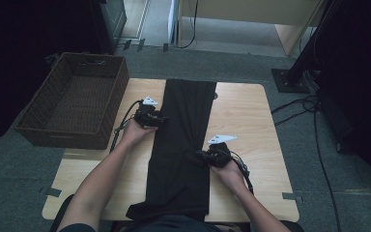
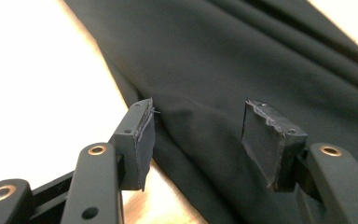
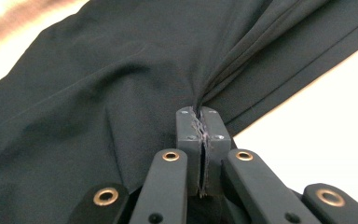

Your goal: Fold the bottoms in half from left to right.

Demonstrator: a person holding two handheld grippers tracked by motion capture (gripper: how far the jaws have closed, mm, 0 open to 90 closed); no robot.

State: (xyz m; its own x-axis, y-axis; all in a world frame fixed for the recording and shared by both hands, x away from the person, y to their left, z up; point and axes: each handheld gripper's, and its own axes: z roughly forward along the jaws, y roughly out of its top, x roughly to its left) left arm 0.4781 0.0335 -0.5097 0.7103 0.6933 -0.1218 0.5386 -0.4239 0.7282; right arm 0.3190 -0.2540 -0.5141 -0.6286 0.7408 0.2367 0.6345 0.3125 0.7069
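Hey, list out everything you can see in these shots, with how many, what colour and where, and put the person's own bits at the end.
black trousers: one, black, laid lengthwise down the middle of the table, near end hanging over the front edge
table: one, light wood, centre of the high view
wicker basket: one, dark brown, at the table's far left corner, nothing visible in it
cables: several, black, on the grey carpet to the right of the table
left gripper: one, black with a grey plate, at the trousers' left edge, jaws open with nothing pinched
right gripper: one, black with a grey plate, at the trousers' right edge, shut on a pinch of cloth
forearms: two, bare, coming in from the bottom edge
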